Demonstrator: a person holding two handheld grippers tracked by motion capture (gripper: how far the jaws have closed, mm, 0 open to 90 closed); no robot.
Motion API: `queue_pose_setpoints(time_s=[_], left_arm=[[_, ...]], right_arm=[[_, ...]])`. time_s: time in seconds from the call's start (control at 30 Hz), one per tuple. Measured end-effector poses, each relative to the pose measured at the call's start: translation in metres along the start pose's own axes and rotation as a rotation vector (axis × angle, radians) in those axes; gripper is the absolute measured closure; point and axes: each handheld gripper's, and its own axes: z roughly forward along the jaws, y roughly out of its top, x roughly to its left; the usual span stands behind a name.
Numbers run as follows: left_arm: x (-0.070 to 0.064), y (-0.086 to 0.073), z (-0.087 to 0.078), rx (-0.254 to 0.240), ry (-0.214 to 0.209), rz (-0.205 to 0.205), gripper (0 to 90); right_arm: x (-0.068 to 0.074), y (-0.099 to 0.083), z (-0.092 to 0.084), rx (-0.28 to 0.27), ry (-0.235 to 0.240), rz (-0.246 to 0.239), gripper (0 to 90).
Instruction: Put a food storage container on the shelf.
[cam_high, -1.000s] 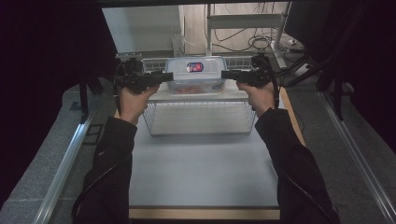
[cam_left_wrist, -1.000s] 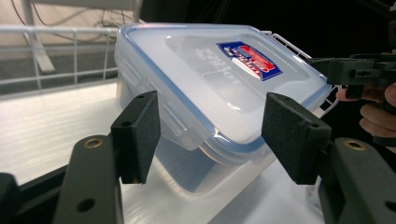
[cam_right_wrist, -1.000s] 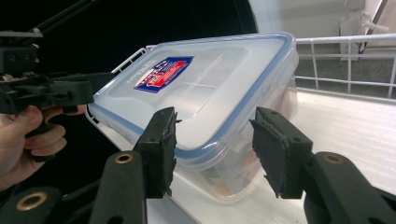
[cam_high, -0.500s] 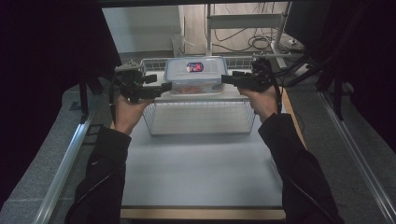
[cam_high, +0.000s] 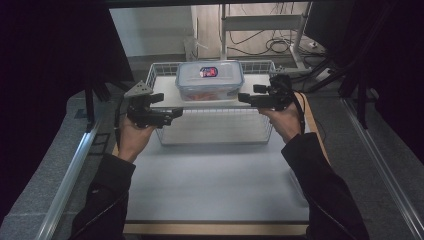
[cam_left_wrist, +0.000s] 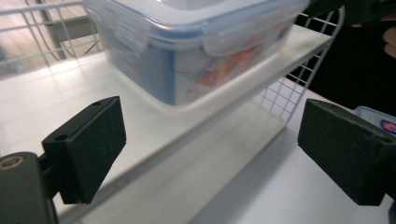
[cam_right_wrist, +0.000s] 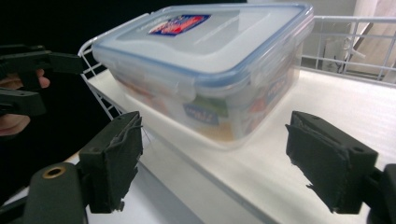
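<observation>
A clear plastic food box (cam_high: 210, 80) with a blue-rimmed lid and a red label stands on the white top shelf (cam_high: 167, 97) of a wire rack. My left gripper (cam_high: 175, 114) hovers off the rack's left front, apart from the box. My right gripper (cam_high: 242, 98) hovers at the box's right, also apart. Both sets of jaws have just been opening and hold nothing. In the left gripper view the box (cam_left_wrist: 201, 51) lies beyond the wide pads (cam_left_wrist: 88, 140). The right gripper view has the box (cam_right_wrist: 210, 70) ahead of the gripper (cam_right_wrist: 215, 158).
The wire rack's railing (cam_high: 160, 67) runs round the shelf's back and sides. Bare white tabletop (cam_high: 210, 190) lies before the rack, with metal rails at both table edges. A corner of another blue-rimmed lid (cam_left_wrist: 378, 121) peeks at the right of the left gripper view.
Both grippers have let go of the box's ends and drawn outward and lower, the left one farther. Their jaws have spread. The box stays on the shelf.
</observation>
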Motion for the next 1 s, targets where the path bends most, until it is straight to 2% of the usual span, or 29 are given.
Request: queue_pose_setpoints(time_s=[0.13, 0.27, 0.47, 0.63, 0.77, 1.0], left_arm=[[-0.006, -0.011, -0.002, 0.016, -0.014, 0.007, 6.7], [-0.012, -0.022, -0.004, 0.023, -0.011, 0.023, 6.4], [-0.023, -0.034, -0.007, 0.014, -0.02, 0.038, 5.3], [-0.033, -0.043, -0.01, 0.015, -0.033, 0.047, 5.3], [-0.039, -0.05, -0.011, 0.025, -0.024, 0.067, 5.4], [-0.049, -0.063, -0.015, 0.028, -0.015, 0.067, 5.6]], right_arm=[[0.006, -0.008, -0.003, 0.008, -0.017, -0.037, 15.3], [0.01, -0.017, -0.006, 0.017, -0.019, -0.048, 11.8], [0.018, -0.034, -0.013, 0.031, -0.027, -0.086, 5.6], [0.024, -0.046, -0.017, 0.041, -0.028, -0.121, 4.0], [0.027, -0.053, -0.02, 0.043, -0.022, -0.126, 3.9], [0.034, -0.071, -0.029, 0.035, -0.027, -0.147, 3.8]])
